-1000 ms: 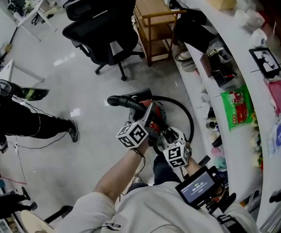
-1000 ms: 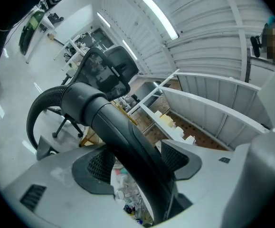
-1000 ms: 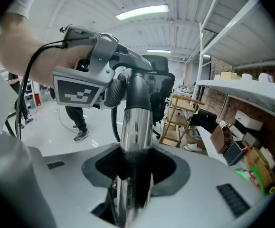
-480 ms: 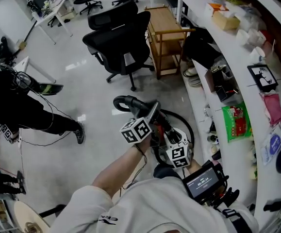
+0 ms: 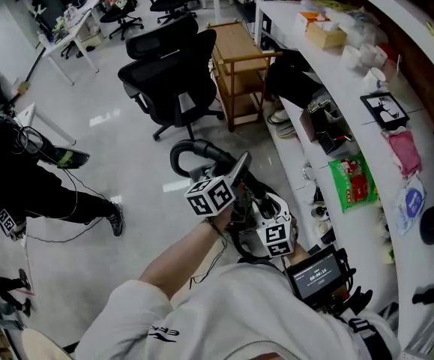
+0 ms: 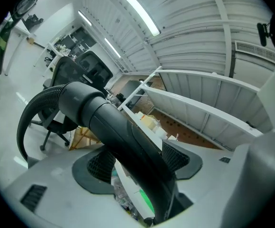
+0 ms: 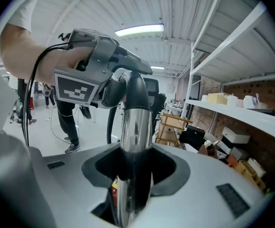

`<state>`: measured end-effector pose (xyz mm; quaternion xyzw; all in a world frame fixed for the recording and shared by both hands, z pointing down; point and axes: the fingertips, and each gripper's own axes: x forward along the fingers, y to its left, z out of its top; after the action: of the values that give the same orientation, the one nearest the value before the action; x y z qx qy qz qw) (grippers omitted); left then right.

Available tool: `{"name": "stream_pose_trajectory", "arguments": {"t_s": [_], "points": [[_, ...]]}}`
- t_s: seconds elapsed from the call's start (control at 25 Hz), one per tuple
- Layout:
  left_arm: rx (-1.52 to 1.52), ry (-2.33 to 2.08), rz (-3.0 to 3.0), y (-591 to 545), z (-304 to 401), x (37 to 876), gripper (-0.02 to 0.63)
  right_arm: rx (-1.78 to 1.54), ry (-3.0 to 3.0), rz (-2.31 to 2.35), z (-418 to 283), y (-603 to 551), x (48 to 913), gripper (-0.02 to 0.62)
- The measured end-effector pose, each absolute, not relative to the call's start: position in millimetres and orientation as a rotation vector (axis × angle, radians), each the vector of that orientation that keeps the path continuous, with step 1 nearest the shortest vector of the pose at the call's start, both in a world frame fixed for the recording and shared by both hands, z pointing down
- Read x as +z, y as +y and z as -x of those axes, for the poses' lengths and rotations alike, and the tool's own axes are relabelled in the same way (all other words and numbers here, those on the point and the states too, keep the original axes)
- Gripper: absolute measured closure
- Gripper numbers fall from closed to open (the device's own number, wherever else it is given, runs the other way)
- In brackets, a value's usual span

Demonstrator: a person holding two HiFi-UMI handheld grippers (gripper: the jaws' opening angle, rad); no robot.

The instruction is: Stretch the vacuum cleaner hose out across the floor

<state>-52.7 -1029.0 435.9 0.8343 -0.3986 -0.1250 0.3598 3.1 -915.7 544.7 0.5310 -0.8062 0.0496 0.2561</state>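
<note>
Two claws pinch the vacuum cleaner at the middle of the frame: left gripper (image 6: 137, 163) on the black curved plastic handle (image 6: 113, 127), right gripper (image 7: 135, 167) on the shiny metal pipe (image 7: 135, 127). Its black ribbed hose (image 6: 30, 113) curls close by. Next, pull it long across the pale shiny floor (image 5: 127, 126).

- Left hand-held gripper (image 6: 137, 163): jaws closed on the black hose handle (image 6: 113, 127), one ribbed pad against each side of it.
- Right hand-held gripper (image 7: 133, 175): jaws set wide and clamped on the chrome tube (image 7: 135, 127), which stands upright between them.
- Left forearm (image 5: 178, 265): bare, extended forward and downward from a white sleeve.
- Left hand (image 7: 56, 56): wrapped around the rear of its gripper.
- Both grippers sit close together in front of the torso, the left just ahead of the right.
</note>
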Motion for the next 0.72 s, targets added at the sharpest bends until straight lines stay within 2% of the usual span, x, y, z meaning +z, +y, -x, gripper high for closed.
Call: {"name": "stream_pose_trajectory", "arguments": {"t_s": [0.32, 0.72], "points": [[-0.273, -0.841, -2.262, -992.0, 14.1, 420.7, 0.314, 0.136, -2.078, -1.625, -25.5, -878.3, 534.9, 0.442], [-0.200, -0.503, -2.483, -925.0, -70.9, 365.2, 0.314, 0.142, -1.923, -1.954, -69.6, -821.4, 496.2, 0.440]]}}
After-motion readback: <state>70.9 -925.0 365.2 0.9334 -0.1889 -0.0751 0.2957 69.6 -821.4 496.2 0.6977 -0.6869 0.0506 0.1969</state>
